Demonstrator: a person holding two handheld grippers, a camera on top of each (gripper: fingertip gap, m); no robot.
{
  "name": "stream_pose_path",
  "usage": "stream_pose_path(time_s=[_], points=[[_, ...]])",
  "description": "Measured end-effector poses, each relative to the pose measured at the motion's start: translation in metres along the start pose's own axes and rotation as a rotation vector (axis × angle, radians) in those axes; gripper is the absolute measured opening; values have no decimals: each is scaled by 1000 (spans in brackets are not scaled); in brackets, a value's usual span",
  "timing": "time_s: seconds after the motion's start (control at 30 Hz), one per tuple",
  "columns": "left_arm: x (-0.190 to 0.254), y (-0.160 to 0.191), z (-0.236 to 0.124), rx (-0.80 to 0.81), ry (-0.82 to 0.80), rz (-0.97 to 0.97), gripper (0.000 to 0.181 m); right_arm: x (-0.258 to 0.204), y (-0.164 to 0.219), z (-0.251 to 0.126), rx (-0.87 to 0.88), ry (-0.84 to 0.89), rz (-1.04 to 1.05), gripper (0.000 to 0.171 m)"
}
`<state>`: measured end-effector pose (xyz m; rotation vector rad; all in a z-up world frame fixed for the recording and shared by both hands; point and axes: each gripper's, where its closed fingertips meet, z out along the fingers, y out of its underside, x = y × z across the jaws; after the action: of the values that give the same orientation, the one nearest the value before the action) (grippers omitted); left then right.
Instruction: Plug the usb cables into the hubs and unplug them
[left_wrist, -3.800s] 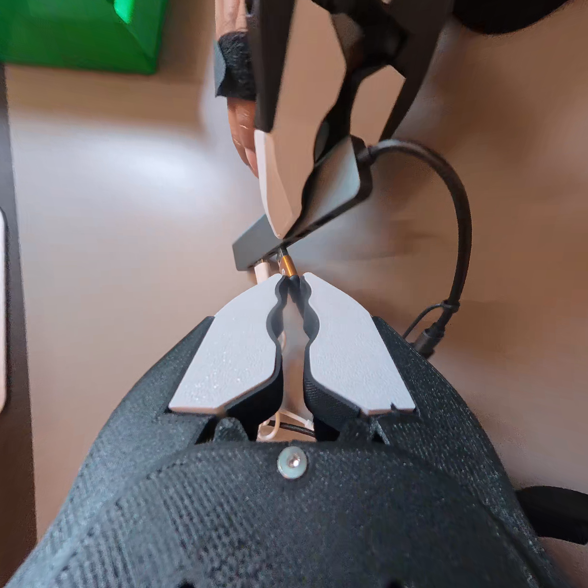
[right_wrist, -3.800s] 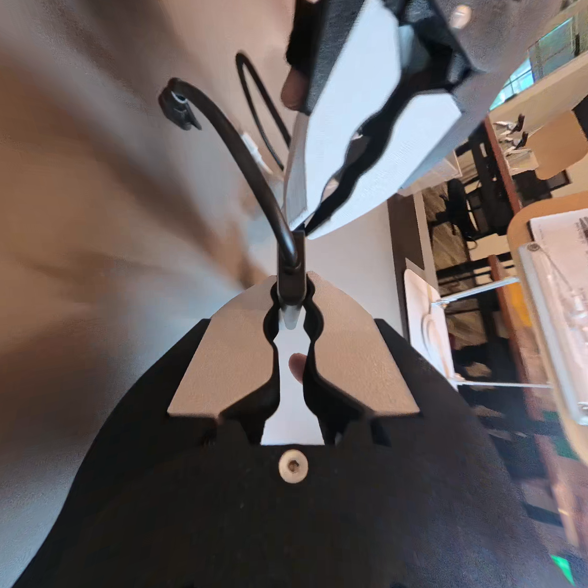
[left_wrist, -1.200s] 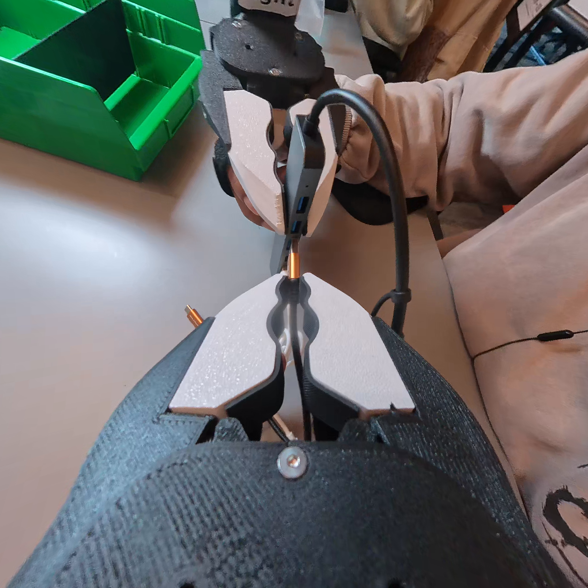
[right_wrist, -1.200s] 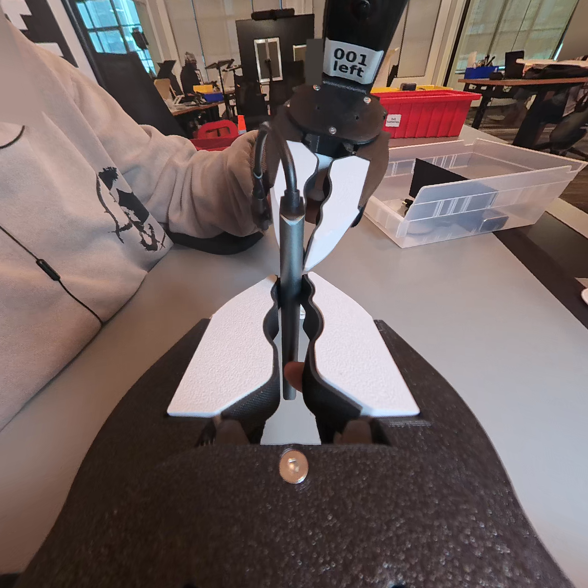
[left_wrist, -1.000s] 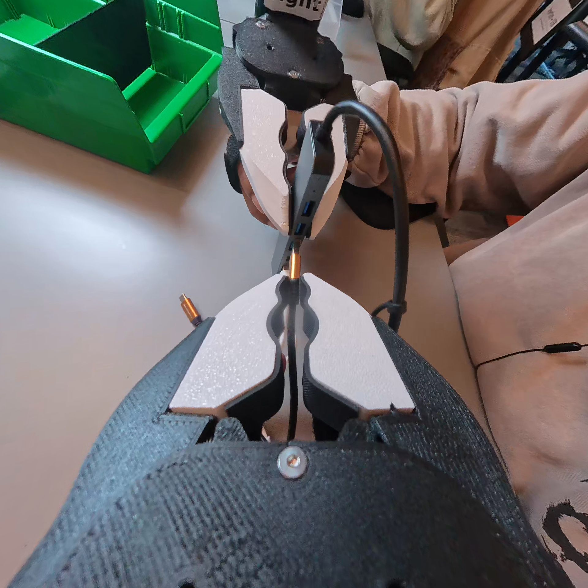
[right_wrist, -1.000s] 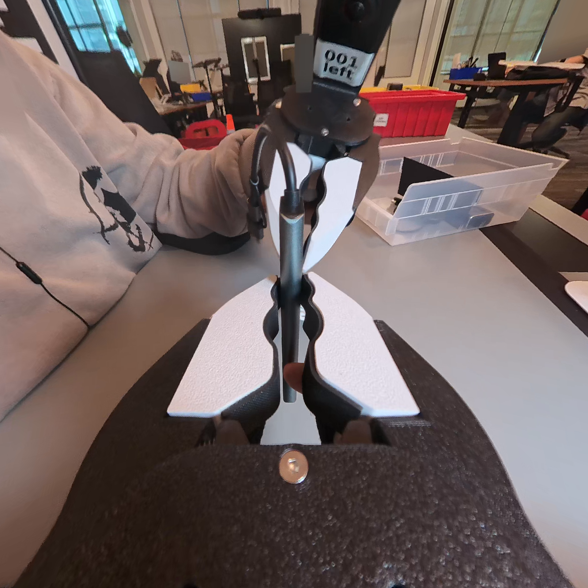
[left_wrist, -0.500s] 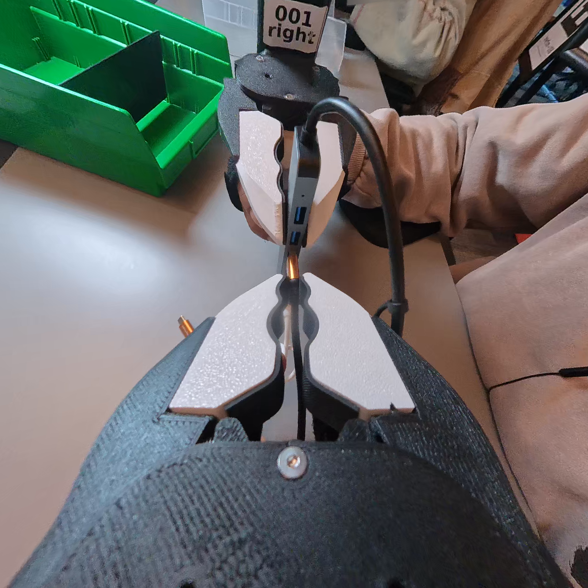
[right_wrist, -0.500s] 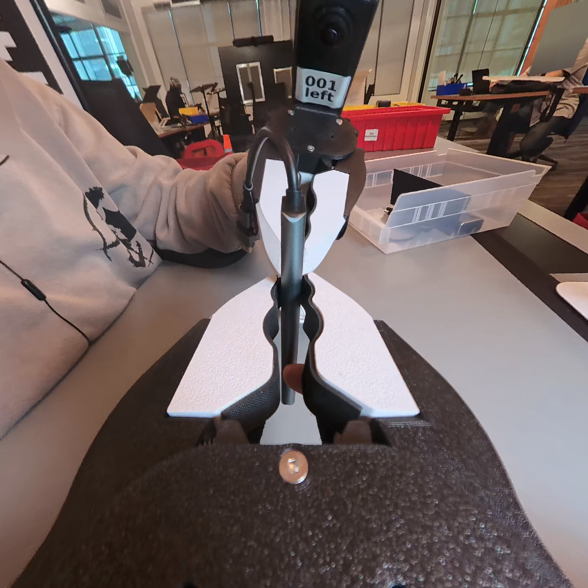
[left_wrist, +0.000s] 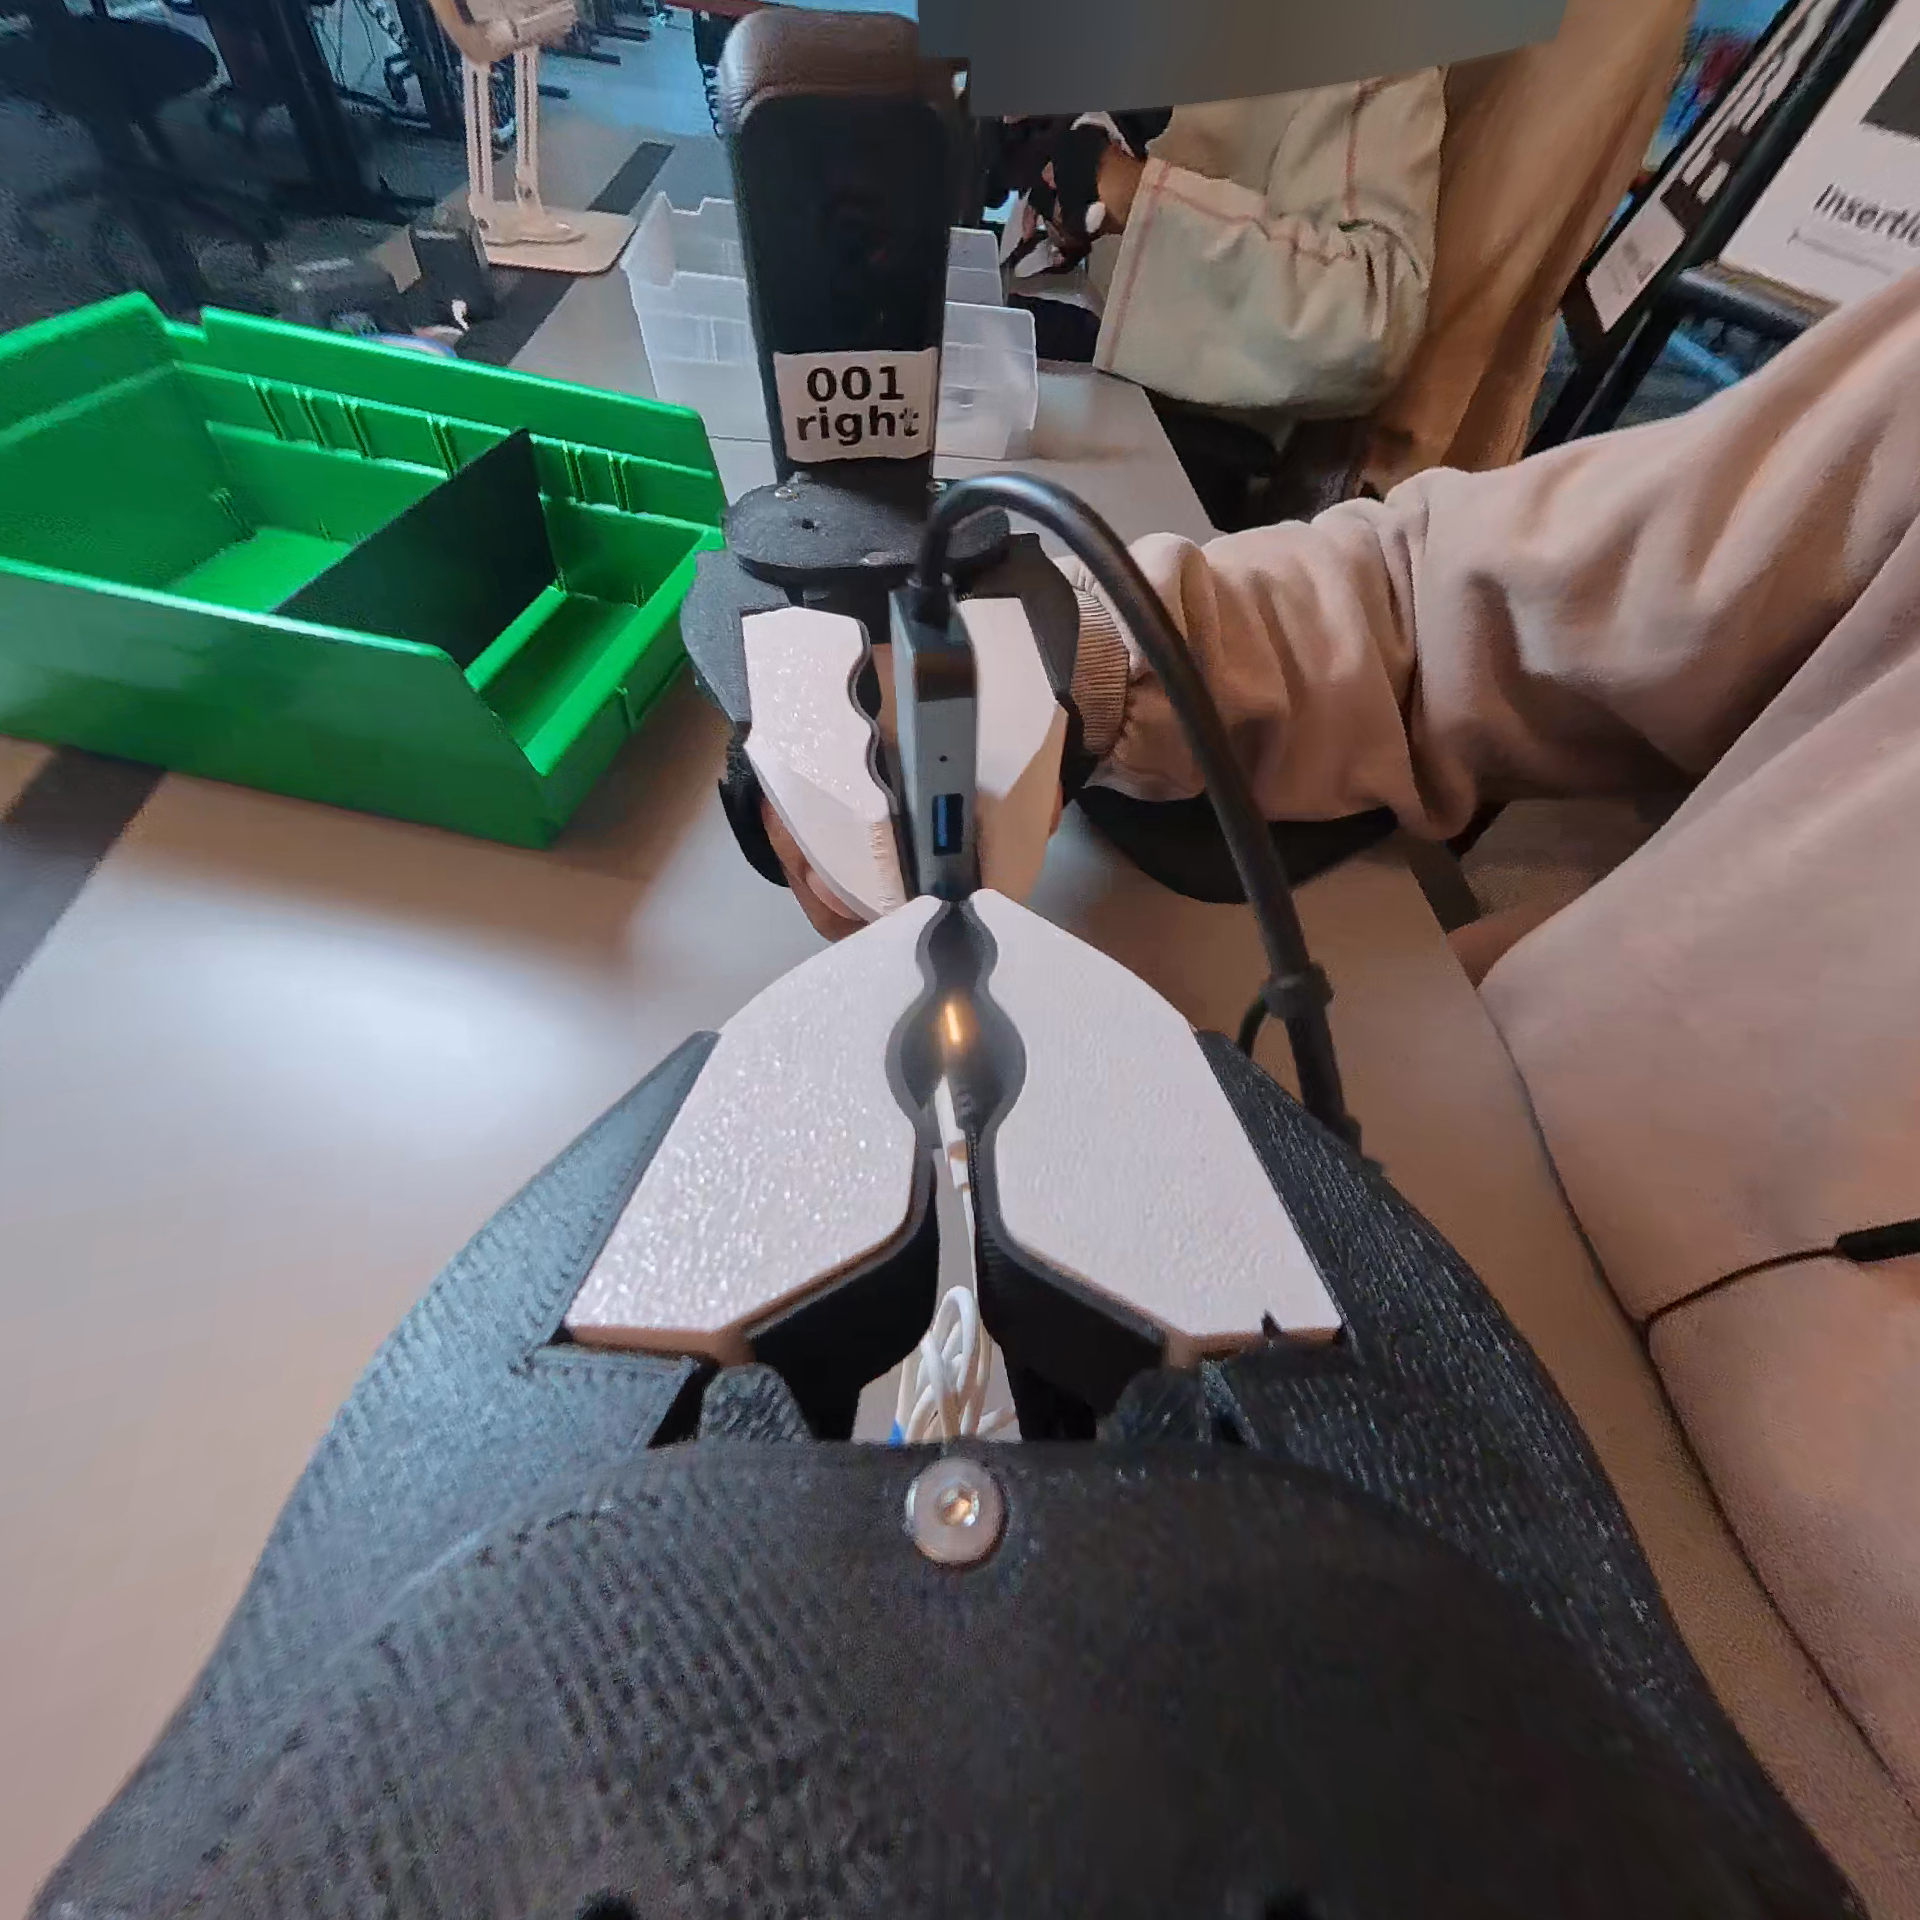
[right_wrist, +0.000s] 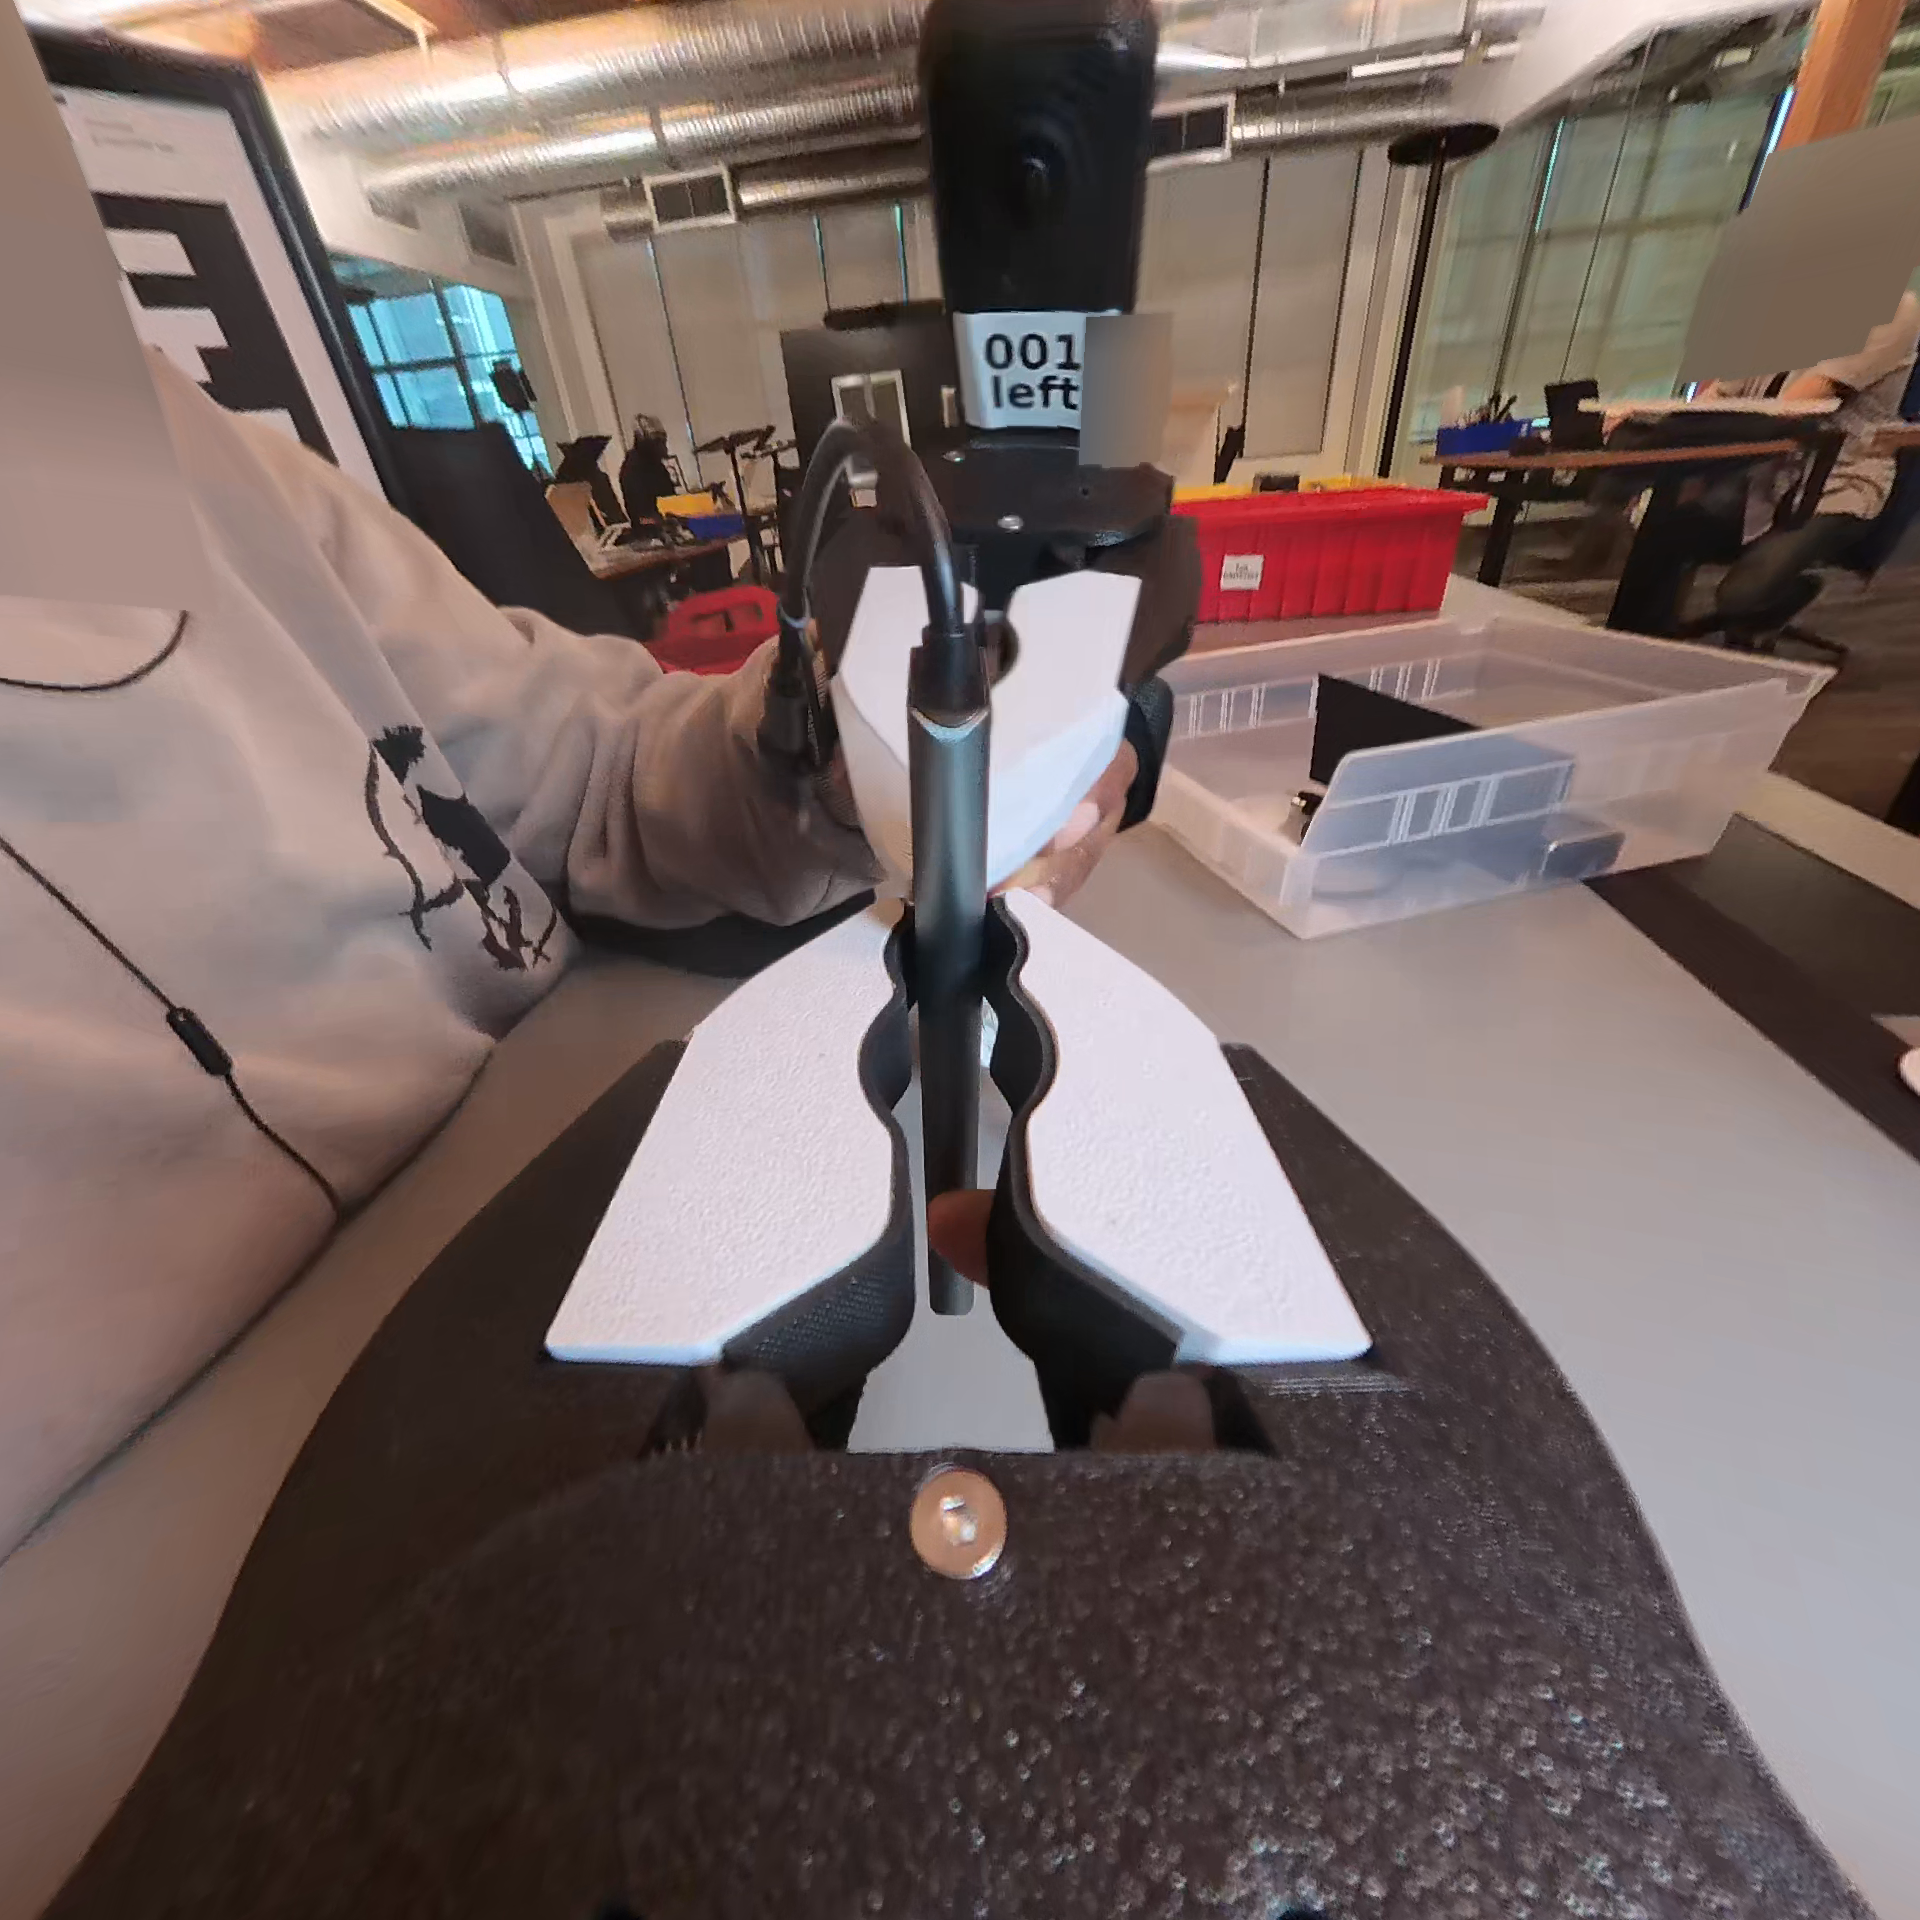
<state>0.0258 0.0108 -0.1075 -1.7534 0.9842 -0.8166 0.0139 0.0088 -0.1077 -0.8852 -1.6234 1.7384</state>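
- Right tool (right_wrist: 954, 925) clamped the hub (right_wrist: 943, 935) upright above the counter (right_wrist: 1455, 1091).
- Left tool (left_wrist: 954, 914) pinched the cable plug (left_wrist: 951, 1023) at the hub's port.
- Risk: slight misalignment could jam the plug.

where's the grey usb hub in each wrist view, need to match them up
Left wrist view: usb hub stands upright at centre top, clamped in the far right gripper.
Right wrist view: usb hub runs up the centre, in the near right gripper.
Shared landmark: its black cable arching off the top.
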Motion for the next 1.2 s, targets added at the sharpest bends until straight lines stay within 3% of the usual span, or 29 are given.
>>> stream_pose_path(time_s=[0.17,0.23,0.3,0.43,0.6,0.83,1.2], points=[[-8,-6,-23,-47,-150,146,0,5,-2,-6,3,45,0,11],[-10,15,-17,-171,-166,168,23,6,1,-3,-16,56,-14,10],[-11,33,-8,-251,-156,178,31,4,1,0,-31,55,-26,10],[-8,32,1,-231,-124,178,8,3,2,0,-76,82,-69,10],[-10,39,5,-267,-145,216,8,3,11,-1,-155,100,-104,11],[-11,22,-7,-122,-79,88,8,6,6,-12,-263,180,-208,19],[-8,22,-1,-66,-13,-6,8,6,21,-9,-347,176,-240,10]])
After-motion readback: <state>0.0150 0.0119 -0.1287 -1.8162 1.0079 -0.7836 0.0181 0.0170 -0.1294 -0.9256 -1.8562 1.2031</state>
